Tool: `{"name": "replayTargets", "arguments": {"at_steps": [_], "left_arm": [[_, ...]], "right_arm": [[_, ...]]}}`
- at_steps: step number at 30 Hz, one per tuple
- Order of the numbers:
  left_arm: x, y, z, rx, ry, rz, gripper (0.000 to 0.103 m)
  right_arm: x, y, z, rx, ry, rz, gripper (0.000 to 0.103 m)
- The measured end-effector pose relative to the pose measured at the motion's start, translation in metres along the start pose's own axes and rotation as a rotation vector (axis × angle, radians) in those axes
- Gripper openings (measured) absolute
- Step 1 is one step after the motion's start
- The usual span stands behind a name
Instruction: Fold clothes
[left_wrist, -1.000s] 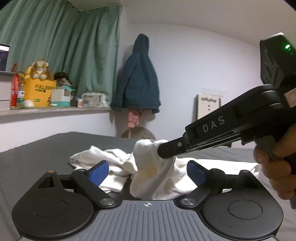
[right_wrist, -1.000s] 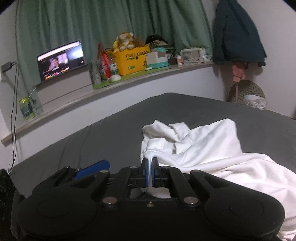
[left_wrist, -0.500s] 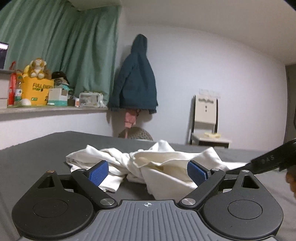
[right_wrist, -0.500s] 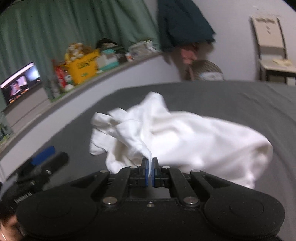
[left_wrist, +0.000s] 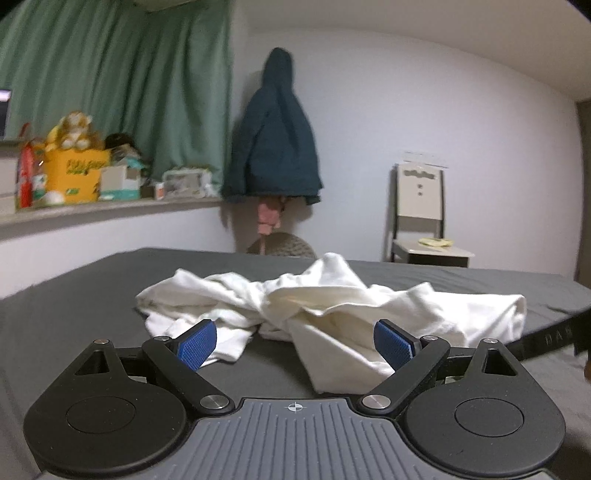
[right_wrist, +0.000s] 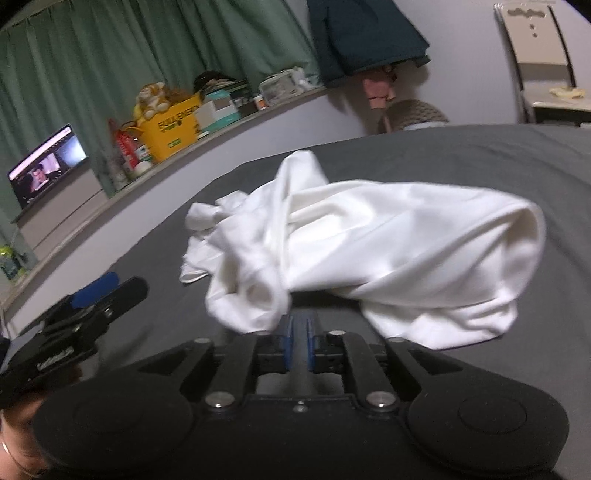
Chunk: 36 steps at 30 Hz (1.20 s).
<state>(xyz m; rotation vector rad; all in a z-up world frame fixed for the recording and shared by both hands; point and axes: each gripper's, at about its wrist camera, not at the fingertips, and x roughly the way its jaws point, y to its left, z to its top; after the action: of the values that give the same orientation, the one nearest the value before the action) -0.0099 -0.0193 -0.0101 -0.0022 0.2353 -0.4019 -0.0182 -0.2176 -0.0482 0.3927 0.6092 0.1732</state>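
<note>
Crumpled white cotton garment (right_wrist: 369, 236) is heaped on dark grey bed (right_wrist: 480, 158). Left gripper (left_wrist: 293, 341) is held with fingers wide apart, empty. Right gripper (right_wrist: 298, 345) fingers are opening, narrow gap seen, cloth just released, lying beyond fingertips.

One white garment (left_wrist: 332, 306), two grippers, one chair (left_wrist: 421, 218), one jacket (left_wrist: 275, 147).

Bed (right_wrist: 480, 162), dark grey sheet, smooth. White garment (right_wrist: 369, 236) crumpled in heap at mid-bed, lying directly on sheet; bunched folds toward ledge side, rounded bulge at opposite end. Same heap (left_wrist: 332, 306) seen low across bed (left_wrist: 74, 314).
</note>
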Motion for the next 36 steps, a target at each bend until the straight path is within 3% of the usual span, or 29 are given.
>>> {"name": "replayTargets", "arguments": {"at_steps": [7, 16, 30, 36], "left_arm": [[0.004, 0.001, -0.005, 0.006, 0.038, 0.031, 0.093], [0.01, -0.006, -0.01, 0.036, 0.081, 0.049, 0.093], [0.013, 0.001, -0.013, -0.018, 0.12, 0.125, 0.093], [0.014, 0.001, -0.014, -0.018, 0.13, 0.135, 0.093]], "right_arm": [[0.009, 0.005, -0.008, -0.018, 0.032, 0.036, 0.02], [0.009, -0.003, -0.009, 0.025, 0.039, 0.061, 0.021], [-0.002, 0.028, -0.013, -0.086, 0.041, 0.122, 0.026], [-0.004, 0.024, -0.012, -0.05, 0.043, 0.056, 0.026]]}}
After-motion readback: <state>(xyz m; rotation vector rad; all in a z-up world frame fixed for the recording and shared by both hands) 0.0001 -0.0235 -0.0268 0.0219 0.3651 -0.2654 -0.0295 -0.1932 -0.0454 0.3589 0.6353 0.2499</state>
